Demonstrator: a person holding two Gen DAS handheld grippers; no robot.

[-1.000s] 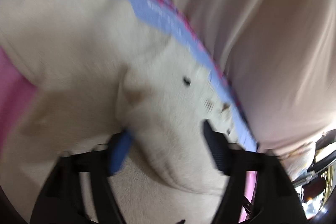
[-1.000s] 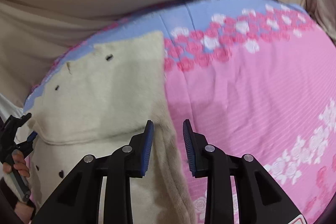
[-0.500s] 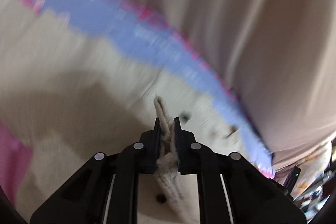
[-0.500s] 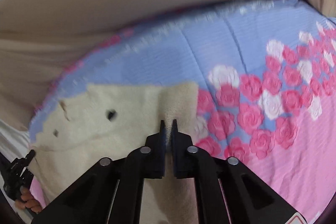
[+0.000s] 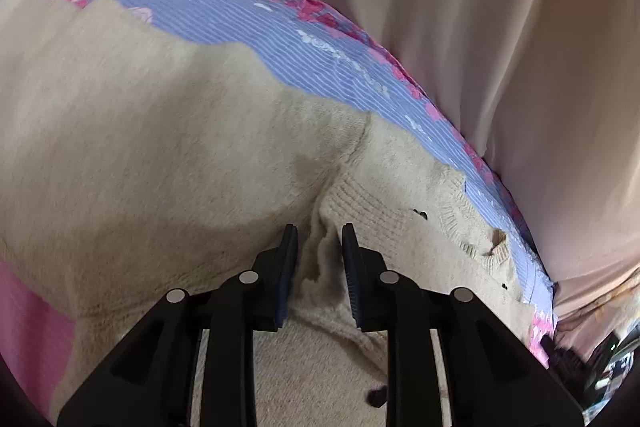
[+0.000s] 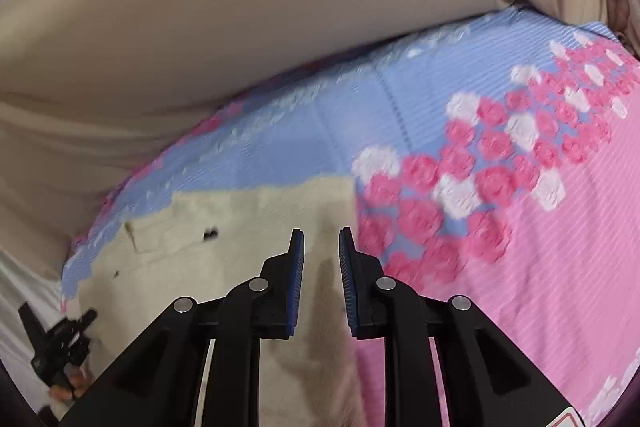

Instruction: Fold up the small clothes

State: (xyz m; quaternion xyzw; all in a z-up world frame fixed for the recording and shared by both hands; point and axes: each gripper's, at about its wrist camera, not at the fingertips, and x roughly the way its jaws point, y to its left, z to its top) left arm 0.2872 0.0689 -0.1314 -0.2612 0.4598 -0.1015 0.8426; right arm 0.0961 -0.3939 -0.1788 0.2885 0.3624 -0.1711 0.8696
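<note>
With jaws parted, left gripper (image 5: pixel 318 239) straddles a bunched ribbed fold of the cream sweater (image 5: pixel 168 155), no pinch. Right gripper (image 6: pixel 321 241) also spread, hovering over the sweater's right edge. Sweater lies flat on the pink-and-blue floral blanket (image 6: pixel 540 227).

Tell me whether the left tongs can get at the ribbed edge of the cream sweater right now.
Probably yes. The left tongs are open with the sweater's ribbed edge bunched up just ahead of them, and nothing lies between.
</note>
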